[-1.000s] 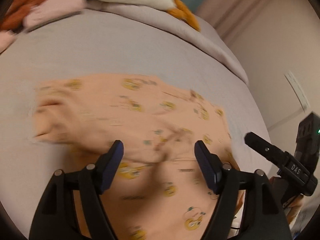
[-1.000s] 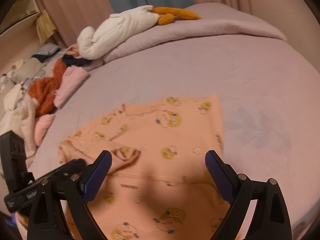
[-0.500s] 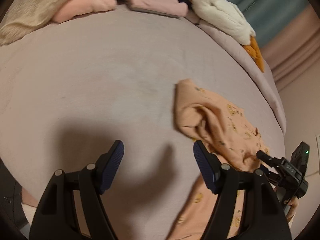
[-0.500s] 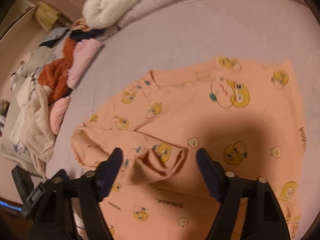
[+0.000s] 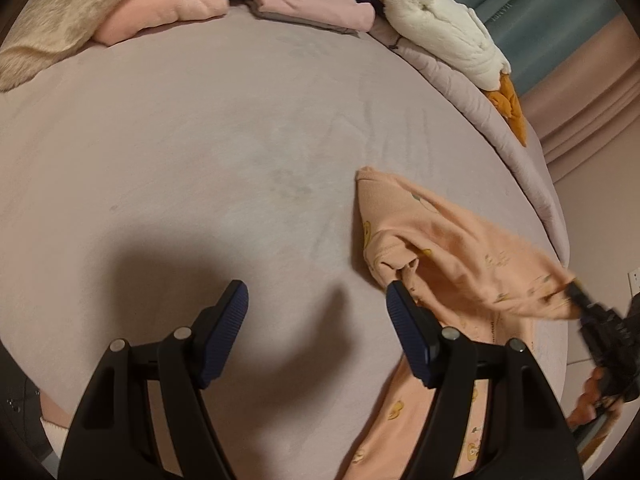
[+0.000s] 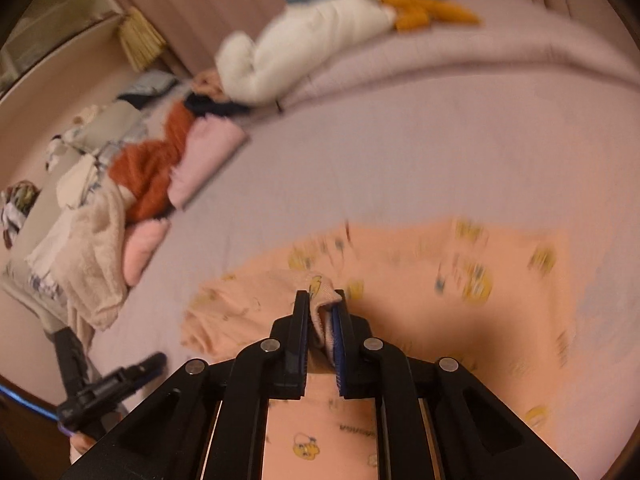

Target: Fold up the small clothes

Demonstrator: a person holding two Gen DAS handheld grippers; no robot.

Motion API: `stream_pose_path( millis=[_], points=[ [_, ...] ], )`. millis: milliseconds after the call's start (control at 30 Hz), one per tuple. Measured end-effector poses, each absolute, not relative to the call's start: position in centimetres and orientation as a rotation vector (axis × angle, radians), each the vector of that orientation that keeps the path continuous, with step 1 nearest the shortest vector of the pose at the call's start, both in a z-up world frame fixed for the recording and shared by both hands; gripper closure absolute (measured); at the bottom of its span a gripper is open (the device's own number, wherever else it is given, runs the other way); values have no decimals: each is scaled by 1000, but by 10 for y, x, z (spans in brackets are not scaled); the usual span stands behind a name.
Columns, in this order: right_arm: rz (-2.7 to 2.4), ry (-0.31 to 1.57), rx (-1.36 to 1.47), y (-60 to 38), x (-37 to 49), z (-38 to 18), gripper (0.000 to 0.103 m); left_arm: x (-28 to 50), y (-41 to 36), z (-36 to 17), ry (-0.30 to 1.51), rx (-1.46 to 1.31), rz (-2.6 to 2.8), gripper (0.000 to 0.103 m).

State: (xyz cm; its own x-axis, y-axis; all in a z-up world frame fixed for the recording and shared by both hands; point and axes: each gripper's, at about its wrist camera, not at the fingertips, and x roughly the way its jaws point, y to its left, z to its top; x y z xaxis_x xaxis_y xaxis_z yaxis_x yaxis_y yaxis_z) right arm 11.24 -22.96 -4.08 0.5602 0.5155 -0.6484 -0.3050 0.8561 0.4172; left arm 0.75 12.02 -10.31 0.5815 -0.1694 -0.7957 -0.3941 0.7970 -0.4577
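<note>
A peach garment with yellow cartoon prints (image 6: 420,276) lies on the lilac bedspread (image 6: 400,160). My right gripper (image 6: 322,304) is shut on a bunched fold of it and lifts that fold. In the left wrist view the same garment (image 5: 452,240) is pulled up toward the right, where the right gripper's tip (image 5: 580,300) holds it. My left gripper (image 5: 316,304) is open and empty above bare bedspread (image 5: 200,140), its right finger (image 5: 404,320) just beside the garment's edge.
A pile of clothes lies at the bed's far side: a pink folded piece (image 6: 204,156), a rust fleece (image 6: 148,176), a beige towel (image 6: 92,256). A white and orange plush (image 6: 320,36) rests on the rolled blanket (image 6: 480,56). The same plush shows in the left wrist view (image 5: 440,28).
My right gripper has closed on a fold of the peach garment and raised it. My left gripper has swung left off the garment over bare bedspread and stays open.
</note>
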Motion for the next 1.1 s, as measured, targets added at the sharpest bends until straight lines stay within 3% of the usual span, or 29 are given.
stream_pose_path(
  millis=[300, 667, 1100],
  points=[
    [438, 737, 264, -257, 117, -14, 91, 38, 101, -92, 961, -632, 61, 32],
    [315, 771, 311, -297, 123, -34, 91, 85, 72, -97, 1036, -588, -20, 56],
    [211, 936, 345, -321, 138, -94, 91, 113, 40, -127, 1141, -424, -5, 56]
  ],
)
